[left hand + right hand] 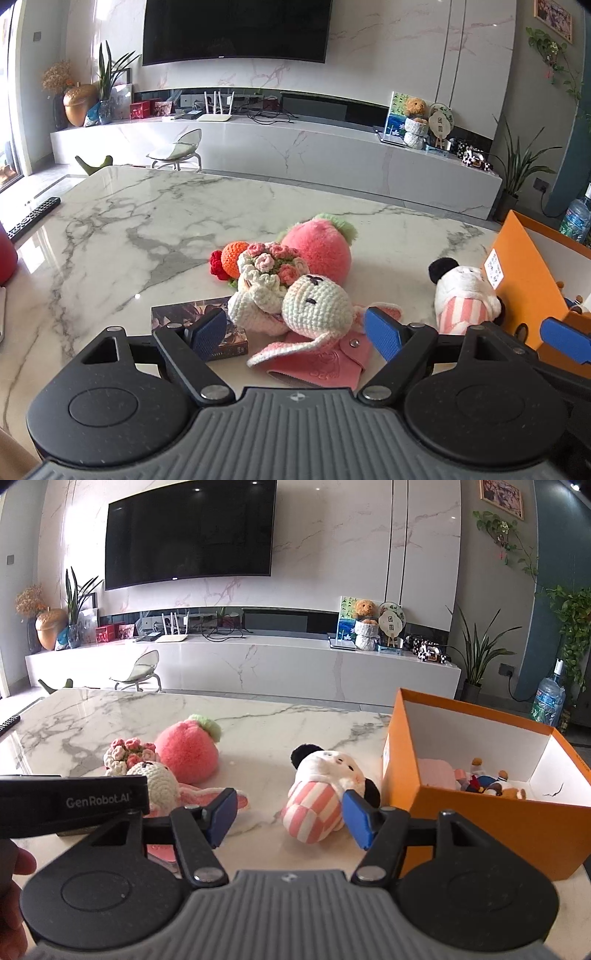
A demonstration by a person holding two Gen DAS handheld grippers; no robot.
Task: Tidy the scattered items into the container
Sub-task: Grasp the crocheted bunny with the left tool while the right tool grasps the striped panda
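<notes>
Panda plush (325, 794) — between right jaws, ungripped

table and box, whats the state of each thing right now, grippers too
left gripper: open, empty, around the crochet bunny
right gripper: open, empty, around the panda plush
crochet bunny: lying on the table
panda plush: lying on its side beside the box
peach plush: on the table
orange box: open, no lid, some toys inside
tv: off
</notes>
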